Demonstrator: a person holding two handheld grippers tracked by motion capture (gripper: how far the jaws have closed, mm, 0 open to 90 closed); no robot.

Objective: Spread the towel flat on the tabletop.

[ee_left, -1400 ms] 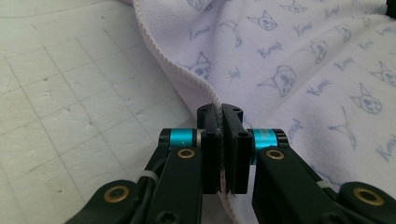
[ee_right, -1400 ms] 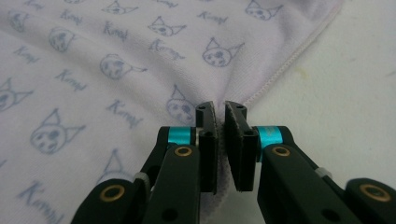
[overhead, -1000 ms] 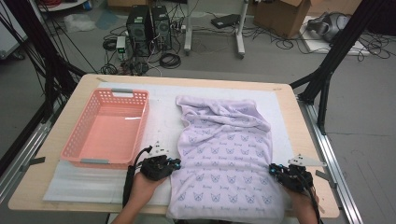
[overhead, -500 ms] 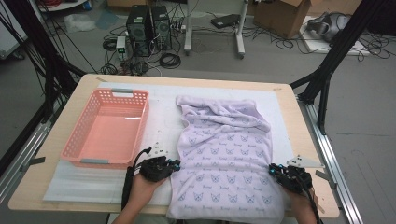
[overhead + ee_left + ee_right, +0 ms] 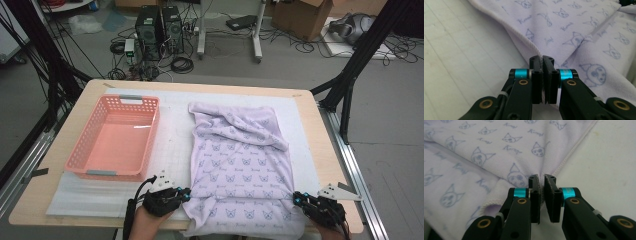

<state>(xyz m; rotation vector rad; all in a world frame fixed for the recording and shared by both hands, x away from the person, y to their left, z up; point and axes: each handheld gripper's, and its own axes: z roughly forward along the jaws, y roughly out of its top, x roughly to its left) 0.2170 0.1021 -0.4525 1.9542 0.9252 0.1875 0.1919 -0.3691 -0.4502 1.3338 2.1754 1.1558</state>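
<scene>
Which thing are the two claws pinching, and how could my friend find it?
Look at the wooden table, right of the pink basket. The towel lies there, pale purple with little cat faces, pinched at its near edge by the left claw and right claw.

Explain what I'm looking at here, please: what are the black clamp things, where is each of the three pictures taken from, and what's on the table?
There is no robot arm. A person holds a two-jaw tool in each hand. The wide picture comes from a fixed camera above the person's side of the table; the hands enter at its bottom edge. There the left gripper and the right gripper sit at the two near edges of a lilac towel printed with small cartoon faces, spread on a white mat. An empty pink basket stands to its left.

The two close pictures come from cameras riding on the grippers, looking along their black jaws. In the left gripper view the jaws are closed on the towel's hem. In the right gripper view they pinch the towel's edge too, with a narrow gap between them holding cloth.
</scene>
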